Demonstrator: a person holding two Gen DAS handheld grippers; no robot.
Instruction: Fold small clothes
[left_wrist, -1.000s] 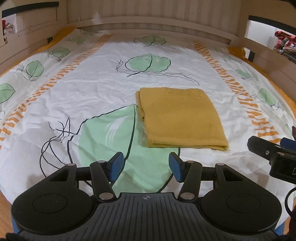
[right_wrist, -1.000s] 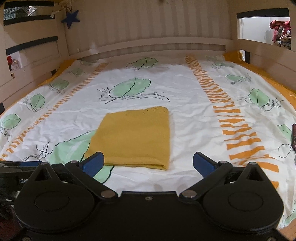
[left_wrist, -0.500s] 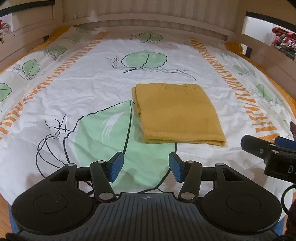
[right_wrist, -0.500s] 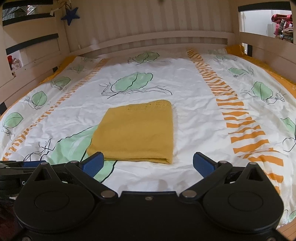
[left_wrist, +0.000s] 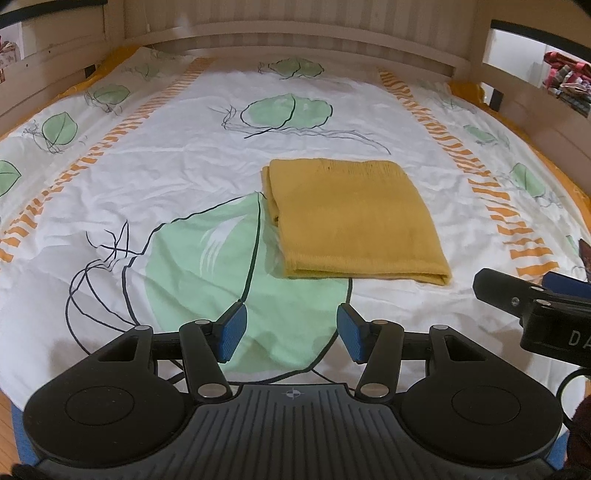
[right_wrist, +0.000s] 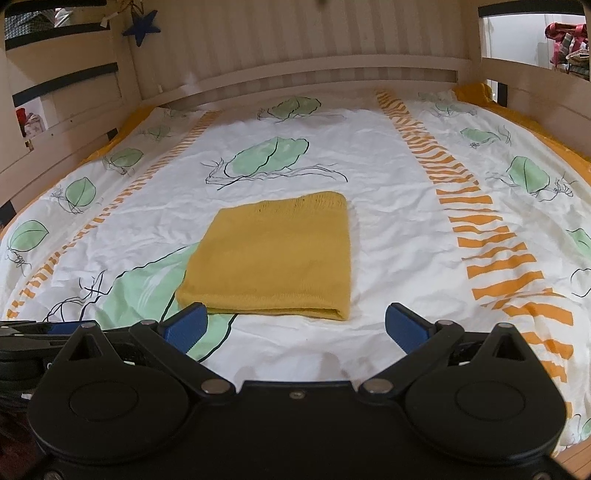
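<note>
A mustard-yellow knit garment (left_wrist: 354, 218) (right_wrist: 277, 258) lies folded into a flat rectangle in the middle of the bed. My left gripper (left_wrist: 290, 332) hovers over the near edge of the bed, short of the garment and a little to its left, open with nothing between its blue pads. My right gripper (right_wrist: 295, 326) hangs just in front of the garment's near edge, open wide and empty. The right gripper's black body (left_wrist: 535, 306) shows at the right edge of the left wrist view.
The bed cover (right_wrist: 388, 206) is white with green leaves and orange stripes. Wooden rails and a slatted headboard (right_wrist: 295, 44) enclose the bed on the far side and both sides. A dark star (right_wrist: 142, 26) hangs at upper left. Wood floor shows at the near corners.
Both views have tipped slightly, so the garment sits a little lower in the frames. The garment itself has not moved and both grippers stay open.
</note>
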